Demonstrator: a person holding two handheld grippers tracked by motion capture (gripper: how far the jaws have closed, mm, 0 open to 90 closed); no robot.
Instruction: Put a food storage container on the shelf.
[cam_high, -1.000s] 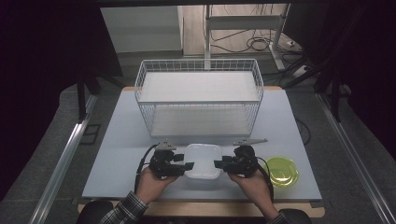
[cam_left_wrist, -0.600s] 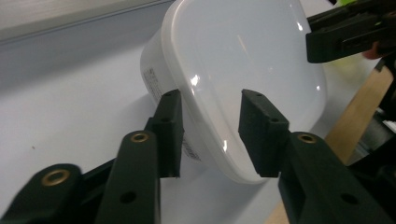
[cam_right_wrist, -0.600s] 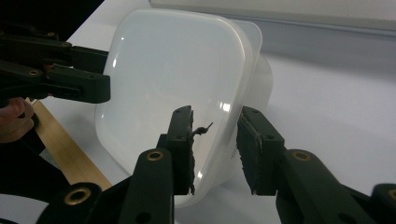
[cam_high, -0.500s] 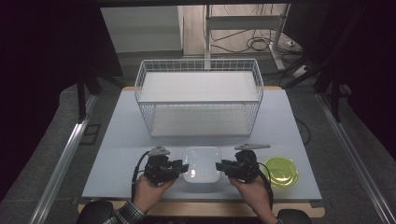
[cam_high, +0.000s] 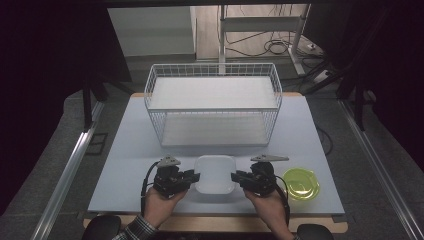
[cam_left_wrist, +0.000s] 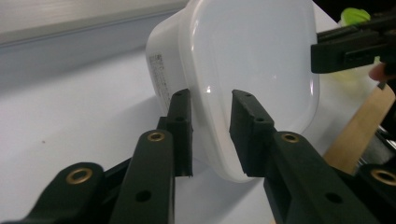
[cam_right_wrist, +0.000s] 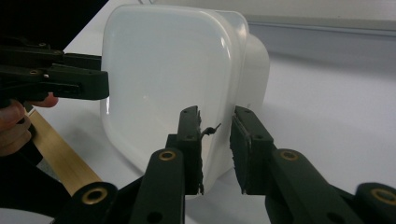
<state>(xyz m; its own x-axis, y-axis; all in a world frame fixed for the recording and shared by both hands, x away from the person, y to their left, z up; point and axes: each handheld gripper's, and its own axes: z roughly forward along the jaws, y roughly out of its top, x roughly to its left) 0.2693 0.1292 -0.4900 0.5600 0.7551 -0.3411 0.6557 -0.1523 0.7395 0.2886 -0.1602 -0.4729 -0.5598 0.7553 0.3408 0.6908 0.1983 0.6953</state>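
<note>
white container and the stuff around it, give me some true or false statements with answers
1. The white container sits between the left gripper and the right gripper. True.
2. The container is inside the wire basket. False: it stands on the table, in front of the basket.
3. A yellow-green bowl lies beside the right gripper. True.
4. The container has a red lid. False: it is white.
5. Each gripper's jaws straddle the container's rim. True.
</note>
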